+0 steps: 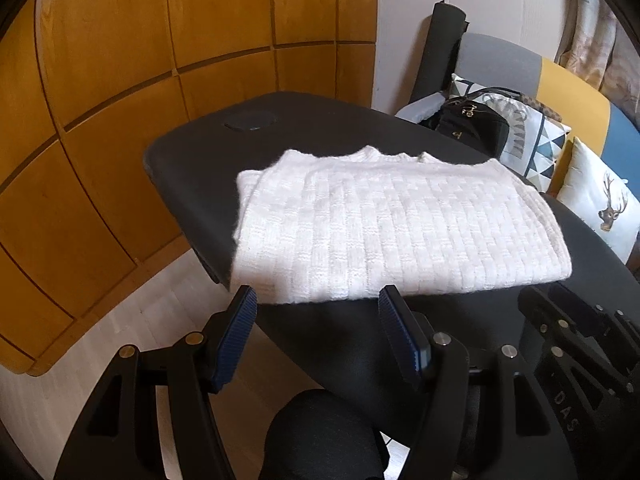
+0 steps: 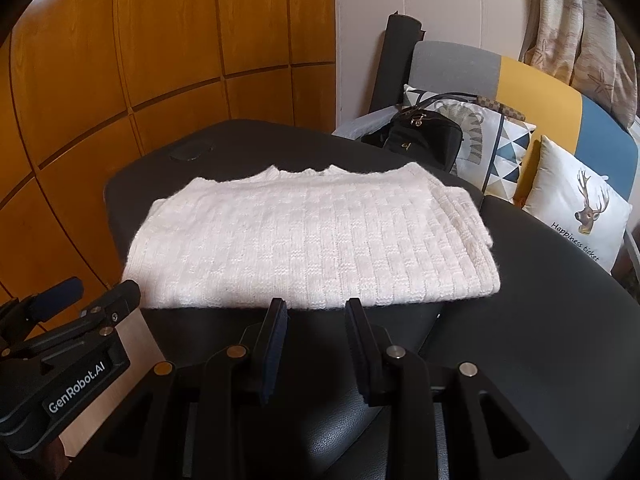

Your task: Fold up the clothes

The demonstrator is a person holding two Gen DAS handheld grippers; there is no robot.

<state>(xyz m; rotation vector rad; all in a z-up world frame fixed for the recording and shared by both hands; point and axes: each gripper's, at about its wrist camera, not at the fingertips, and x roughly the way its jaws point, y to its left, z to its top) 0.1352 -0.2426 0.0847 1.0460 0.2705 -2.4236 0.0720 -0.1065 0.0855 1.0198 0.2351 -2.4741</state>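
On the dark worktop [image 1: 192,160], toward its near edge, lies the folded white knit sweater [image 1: 360,232], its left side reaching the worktop's left edge. At that near left corner the left gripper [image 1: 318,300] hovers just short of the sweater's hem, its blue-padded fingers [image 1: 236,336] spread wide with nothing between them. Further right, the right gripper [image 2: 316,308] sits near the middle of the hem, its fingers [image 2: 276,344] apart by a narrower gap, also empty. Beyond the far right corner stand a black bag [image 2: 424,140] and cushions [image 2: 576,208].
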